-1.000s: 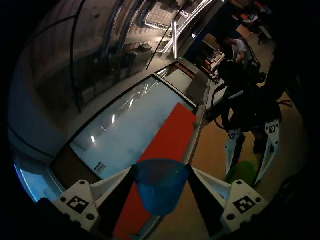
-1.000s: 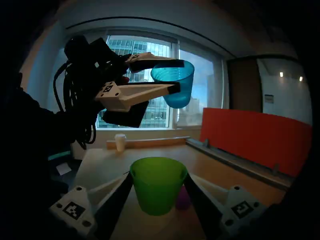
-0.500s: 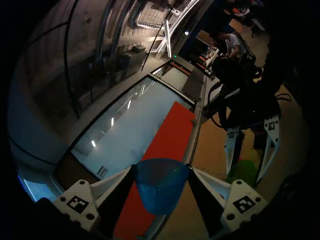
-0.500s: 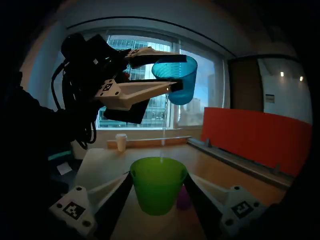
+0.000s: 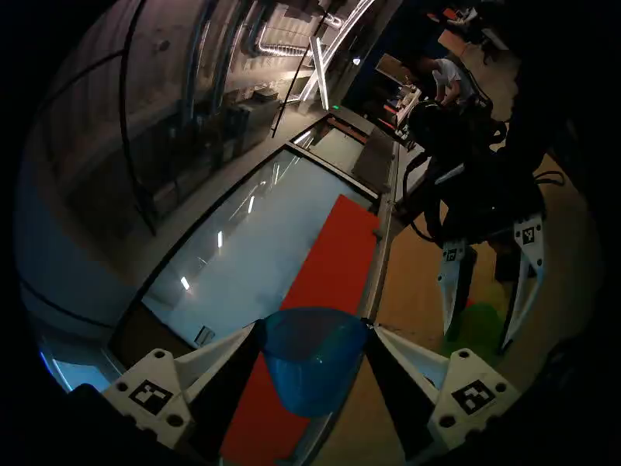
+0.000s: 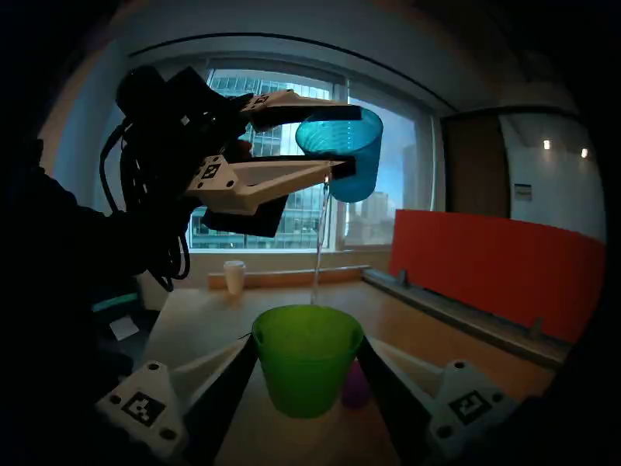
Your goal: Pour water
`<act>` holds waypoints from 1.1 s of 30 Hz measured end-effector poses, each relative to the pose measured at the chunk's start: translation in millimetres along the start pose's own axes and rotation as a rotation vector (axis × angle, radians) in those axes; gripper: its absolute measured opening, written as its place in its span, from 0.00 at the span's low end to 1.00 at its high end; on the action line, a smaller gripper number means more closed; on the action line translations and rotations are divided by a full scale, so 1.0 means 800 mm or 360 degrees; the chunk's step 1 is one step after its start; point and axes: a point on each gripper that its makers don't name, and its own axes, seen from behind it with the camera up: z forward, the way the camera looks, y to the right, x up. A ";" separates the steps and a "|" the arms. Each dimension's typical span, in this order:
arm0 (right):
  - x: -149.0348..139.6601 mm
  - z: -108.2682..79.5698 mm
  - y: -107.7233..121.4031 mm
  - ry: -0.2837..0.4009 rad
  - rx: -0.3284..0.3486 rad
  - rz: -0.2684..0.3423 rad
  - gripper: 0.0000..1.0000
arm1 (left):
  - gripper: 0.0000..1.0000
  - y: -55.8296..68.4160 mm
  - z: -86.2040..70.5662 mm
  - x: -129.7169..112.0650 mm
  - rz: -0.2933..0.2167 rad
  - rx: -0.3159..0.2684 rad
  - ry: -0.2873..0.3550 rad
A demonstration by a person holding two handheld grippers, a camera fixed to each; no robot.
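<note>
Now that the blue cup [image 6: 365, 175] tips further in my left tongs [image 5: 312, 342], a thin water stream [image 6: 319, 248] runs from its lip down into the green cup [image 6: 307, 361]. Half a second back only a faint trickle showed; a second back, nothing. Pour properly under way, I judge.

Left tongs clenched on the blue cup, both fingers against its wall. Right tongs [image 6: 308, 349] clenched on the green cup, low by the desk [image 6: 194, 318]; resting or lifted, cannot tell.

Right gripper view: blue cup at twelve o'clock above the green one, stream plain against the window. Left gripper view: no stream to make out; green cup and right tongs off at four o'clock, red partition [image 5: 326, 264] running up from six.
</note>
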 end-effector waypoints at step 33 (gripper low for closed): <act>0.007 -0.001 0.003 0.0030 -0.0009 -0.0001 0.90 | 0.90 -0.002 0.006 0.010 0.0137 -0.0003 -0.0012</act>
